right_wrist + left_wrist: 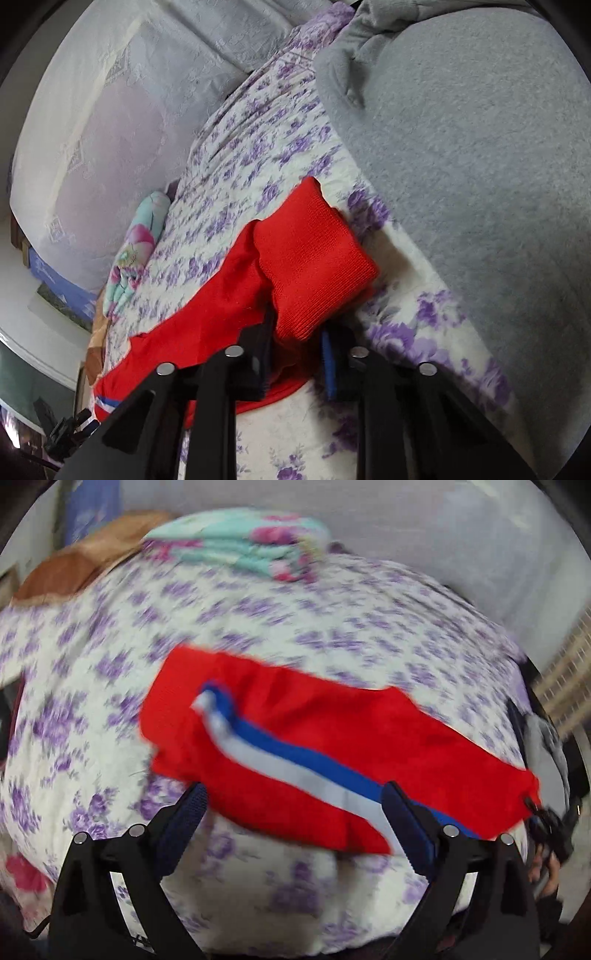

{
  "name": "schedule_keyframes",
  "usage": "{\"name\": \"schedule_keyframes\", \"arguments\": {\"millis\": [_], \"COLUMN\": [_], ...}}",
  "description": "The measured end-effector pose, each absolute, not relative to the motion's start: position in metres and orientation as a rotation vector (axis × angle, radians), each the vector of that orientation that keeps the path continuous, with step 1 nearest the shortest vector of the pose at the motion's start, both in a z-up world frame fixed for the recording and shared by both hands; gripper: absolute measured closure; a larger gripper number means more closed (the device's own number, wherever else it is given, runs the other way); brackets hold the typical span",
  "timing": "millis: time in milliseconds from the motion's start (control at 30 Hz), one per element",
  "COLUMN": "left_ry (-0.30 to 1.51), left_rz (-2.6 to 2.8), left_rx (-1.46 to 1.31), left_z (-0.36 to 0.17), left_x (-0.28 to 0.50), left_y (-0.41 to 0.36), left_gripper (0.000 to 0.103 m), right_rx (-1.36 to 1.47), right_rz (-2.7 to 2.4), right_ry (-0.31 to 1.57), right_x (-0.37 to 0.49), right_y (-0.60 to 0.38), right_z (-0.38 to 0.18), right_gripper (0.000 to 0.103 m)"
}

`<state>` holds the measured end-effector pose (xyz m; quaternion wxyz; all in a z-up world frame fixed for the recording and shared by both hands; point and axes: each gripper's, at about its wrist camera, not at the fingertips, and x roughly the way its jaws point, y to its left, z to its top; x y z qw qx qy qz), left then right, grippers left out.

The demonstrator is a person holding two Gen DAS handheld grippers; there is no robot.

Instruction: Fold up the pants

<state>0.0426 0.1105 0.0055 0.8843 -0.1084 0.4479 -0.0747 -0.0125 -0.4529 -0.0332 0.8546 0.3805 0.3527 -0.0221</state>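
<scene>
a: pants (325,746) red, blue and white side stripe (295,764), lying as a long band across the bed (110,635) with the purple flower sheet. looks already folded lengthwise, leg on leg, i'd judge.

b: left tongs (295,812)?

a: spread wide, holding nothing, hovering at the near edge of the cloth, stripe between the fingers (frame is blurry).

b: right tongs (295,354)?

a: narrow gap, pinched on the ribbed red end (314,258) of the pants, cuff or waistband, can't tell which. that end is doubled over and raised off the sheet.

b: so progress?

a: roughly midway as a guess. long fold looks done, crosswise fold not yet laid. the held end needs to go over toward the other end, then flatten.

b: anything else?

a: grey blanket (480,166) just beside the held end, folded floral cloth (240,546) well apart at the far side.
</scene>
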Motion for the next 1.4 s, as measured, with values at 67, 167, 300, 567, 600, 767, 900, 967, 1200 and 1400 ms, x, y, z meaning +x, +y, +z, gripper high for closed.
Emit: {"name": "schedule_keyframes", "arguments": {"millis": [67, 167, 300, 567, 600, 767, 900, 967, 1200, 1400], "left_ry": [0.918, 0.943, 0.978, 0.933, 0.933, 0.933, 0.951, 0.960, 0.960, 0.961], "left_rz": [-0.208, -0.214, -0.218, -0.208, -0.206, -0.188, -0.196, -0.212, -0.219, -0.203], "left_rx": [-0.190, -0.147, -0.207, -0.261, -0.263, -0.287, -0.326, -0.326, -0.323, -0.331], "left_z": [0.009, -0.003, -0.021, -0.017, -0.017, -0.022, -0.033, -0.037, -0.037, -0.038], "left_x": [0.039, 0.047, 0.055, 0.043, 0.042, 0.040, 0.047, 0.048, 0.044, 0.043], "left_y": [0.095, 0.080, 0.081, 0.101, 0.104, 0.126, 0.133, 0.129, 0.126, 0.132], "left_gripper": [0.010, 0.010, 0.010, 0.010, 0.010, 0.010, 0.010, 0.010, 0.010, 0.010], "right_rx": [0.776, 0.603, 0.303, -0.219, -0.291, -0.209, -0.164, -0.196, -0.311, -0.110], "right_rz": [-0.053, -0.059, 0.088, 0.474, 0.501, 0.579, 0.572, 0.555, 0.547, 0.578], "right_ry": [0.720, 0.672, 0.598, 0.864, 0.940, 0.831, 0.784, 0.808, 0.944, 0.754], "right_x": [-0.014, -0.009, 0.011, 0.065, 0.065, 0.047, 0.046, 0.053, 0.081, 0.071], "right_y": [-0.450, -0.422, -0.339, -0.116, -0.099, -0.121, -0.145, -0.137, -0.102, -0.140], "right_z": [-0.027, 0.003, 0.062, 0.020, -0.001, 0.031, 0.060, 0.056, 0.009, 0.082], "right_gripper": [0.084, 0.084, 0.084, 0.052, 0.048, 0.047, 0.048, 0.050, 0.095, 0.095]}}
